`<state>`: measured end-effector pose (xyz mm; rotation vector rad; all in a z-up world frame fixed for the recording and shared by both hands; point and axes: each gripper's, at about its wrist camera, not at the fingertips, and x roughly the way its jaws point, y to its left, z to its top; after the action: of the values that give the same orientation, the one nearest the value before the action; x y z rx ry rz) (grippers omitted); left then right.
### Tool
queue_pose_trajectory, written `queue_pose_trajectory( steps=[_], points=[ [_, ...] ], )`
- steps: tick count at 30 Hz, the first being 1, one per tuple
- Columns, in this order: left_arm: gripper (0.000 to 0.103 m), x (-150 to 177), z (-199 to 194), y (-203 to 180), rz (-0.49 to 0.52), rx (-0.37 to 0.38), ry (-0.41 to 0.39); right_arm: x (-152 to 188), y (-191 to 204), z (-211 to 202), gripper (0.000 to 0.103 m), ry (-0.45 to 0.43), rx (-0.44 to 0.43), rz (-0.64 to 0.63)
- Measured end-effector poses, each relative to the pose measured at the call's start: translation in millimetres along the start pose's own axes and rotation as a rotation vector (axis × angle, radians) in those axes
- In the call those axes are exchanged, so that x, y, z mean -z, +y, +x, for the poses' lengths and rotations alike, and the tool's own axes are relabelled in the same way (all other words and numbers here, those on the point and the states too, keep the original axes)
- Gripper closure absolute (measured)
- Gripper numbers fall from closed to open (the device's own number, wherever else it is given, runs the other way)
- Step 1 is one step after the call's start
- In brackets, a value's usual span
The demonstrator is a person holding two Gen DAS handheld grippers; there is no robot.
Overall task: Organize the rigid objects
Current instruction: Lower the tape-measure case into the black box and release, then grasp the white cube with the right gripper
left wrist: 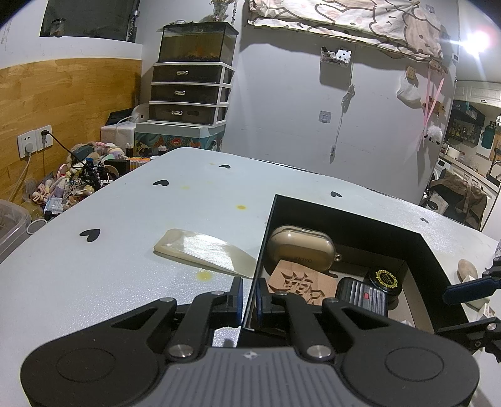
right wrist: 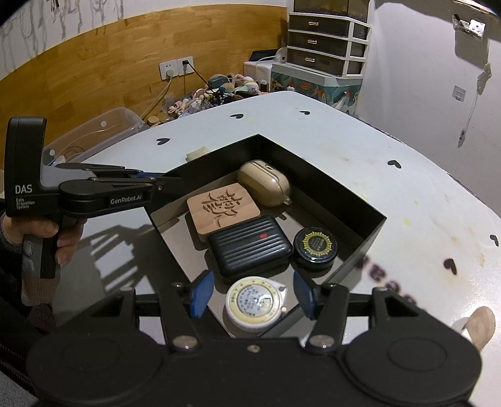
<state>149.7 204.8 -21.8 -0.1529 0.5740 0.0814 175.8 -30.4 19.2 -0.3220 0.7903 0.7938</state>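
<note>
Five small things lie in the black box [right wrist: 369,227] on the white table [right wrist: 360,150]: a wooden carved block [right wrist: 223,209], ribbed dark case [right wrist: 250,250], tan earbud case [right wrist: 264,183], round black tin [right wrist: 316,247] and tape measure [right wrist: 255,303]. The left gripper [left wrist: 249,296] pinches the box's wall, while the right gripper [right wrist: 253,296] stands spread around the tape measure, not touching. A pale comb [left wrist: 205,252] lies outside, just beside the box.

The left gripper [right wrist: 162,184] reads "DAS", "Data Acquisition System" and "GenRobot.AI". The beige case [left wrist: 300,247] shows "KINYO". A bottle [left wrist: 133,22] on the shelf reads "VOSS".
</note>
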Motion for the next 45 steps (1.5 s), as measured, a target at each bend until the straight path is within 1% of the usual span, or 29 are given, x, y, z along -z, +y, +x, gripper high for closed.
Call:
queue_pose_trajectory(
  steps=[8, 12, 16, 21, 24, 26, 27, 29, 32, 39, 43, 45],
  points=[
    [0.095, 0.2, 0.0, 0.2, 0.0, 0.0, 0.0, -0.5, -0.9, -2.2, 0.045, -0.007, 0.0, 0.01],
    [0.094, 0.1, 0.0, 0.0, 0.001, 0.0, 0.0, 0.4, -1.9, -14.7, 0.042, -0.053, 0.01, 0.027],
    [0.094, 0.2, 0.0, 0.3, 0.001, 0.0, 0.0, 5.1, -9.5, -29.5, 0.04, -0.112, 0.032, 0.075],
    [0.094, 0.1, -0.1, 0.2, 0.001, 0.0, 0.0, 18.9, -24.9, -41.9, 0.035, -0.173, 0.094, 0.145],
    [0.094, -0.1, -0.1, 0.1, 0.0, 0.001, 0.0, 30.2, -34.6, -48.8, 0.028, -0.211, 0.14, 0.191],
    [0.094, 0.2, 0.0, 0.3, 0.0, 0.0, 0.0, 38.1, -41.3, -51.9, 0.022, -0.229, 0.183, 0.217],
    [0.094, 0.0, -0.1, 0.1, 0.0, 0.001, -0.001, 42.1, -44.8, -52.9, 0.02, -0.236, 0.207, 0.232],
    [0.094, 0.2, 0.0, 0.3, 0.0, 0.001, 0.0, 49.8, -52.0, -53.9, 0.014, -0.241, 0.251, 0.262],
    [0.094, 0.2, 0.0, 0.3, 0.0, 0.001, 0.0, 62.3, -63.1, -54.6, 0.009, -0.239, 0.316, 0.311],
    [0.094, 0.1, -0.3, 0.2, -0.001, 0.0, -0.001, 93.2, -94.1, -52.9, 0.008, -0.213, 0.459, 0.463],
    [0.094, 0.3, -0.3, 0.7, -0.001, 0.001, -0.001, 104.8, -110.6, -45.8, 0.008, -0.194, 0.516, 0.546],
    [0.094, 0.1, -0.3, 0.4, -0.001, 0.001, -0.001, 108.9, -118.5, -42.4, 0.008, -0.185, 0.524, 0.591]
  ],
)
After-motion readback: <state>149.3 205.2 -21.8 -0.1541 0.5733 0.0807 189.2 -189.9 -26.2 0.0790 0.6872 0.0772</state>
